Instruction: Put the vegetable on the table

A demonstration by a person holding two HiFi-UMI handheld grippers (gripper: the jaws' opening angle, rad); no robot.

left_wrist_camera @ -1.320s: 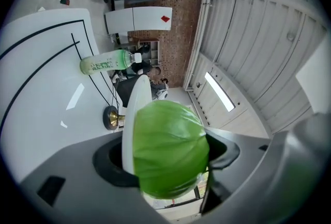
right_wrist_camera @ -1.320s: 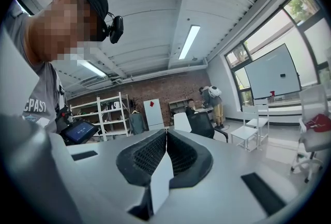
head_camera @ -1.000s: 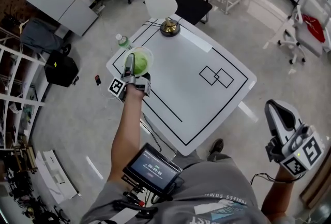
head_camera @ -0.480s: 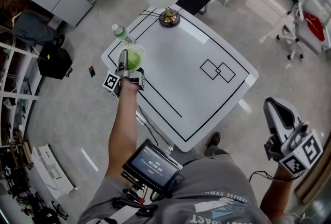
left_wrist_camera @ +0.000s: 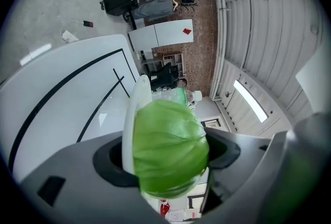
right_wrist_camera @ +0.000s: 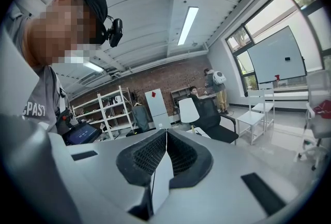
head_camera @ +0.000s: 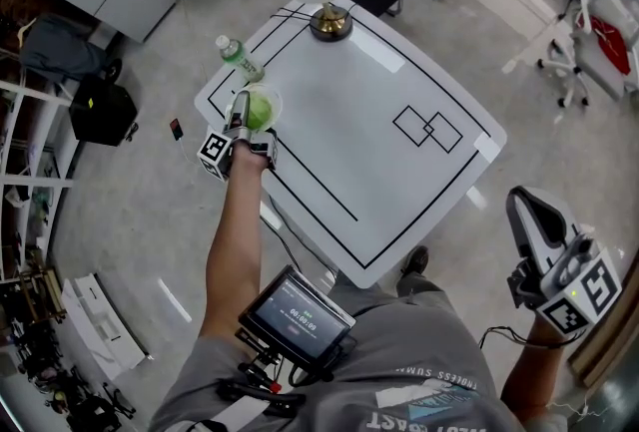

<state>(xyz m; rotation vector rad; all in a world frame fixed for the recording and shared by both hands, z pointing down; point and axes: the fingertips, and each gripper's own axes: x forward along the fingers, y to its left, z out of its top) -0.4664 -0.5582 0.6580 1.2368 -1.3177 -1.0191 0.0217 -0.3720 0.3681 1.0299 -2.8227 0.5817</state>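
A leafy green vegetable (left_wrist_camera: 168, 148) is clamped between the jaws of my left tool (head_camera: 250, 113), at the left corner of the white worktop (head_camera: 379, 181), near a bottle (head_camera: 240, 59). My right tool (right_wrist_camera: 165, 140) is clenched and empty, well off the worktop.

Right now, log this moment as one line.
left gripper: shut on vegetable | vegetable: at table corner, beside bottle | right gripper: shut, empty, away from table

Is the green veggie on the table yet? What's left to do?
Done: the green vegetable is picked up, clamped in the left gripper. In hand: it is over a corner of the table, near the water bottle; whether it touches the top is unclear. Left: set it down and open the jaws. The right gripper is shut and empty.
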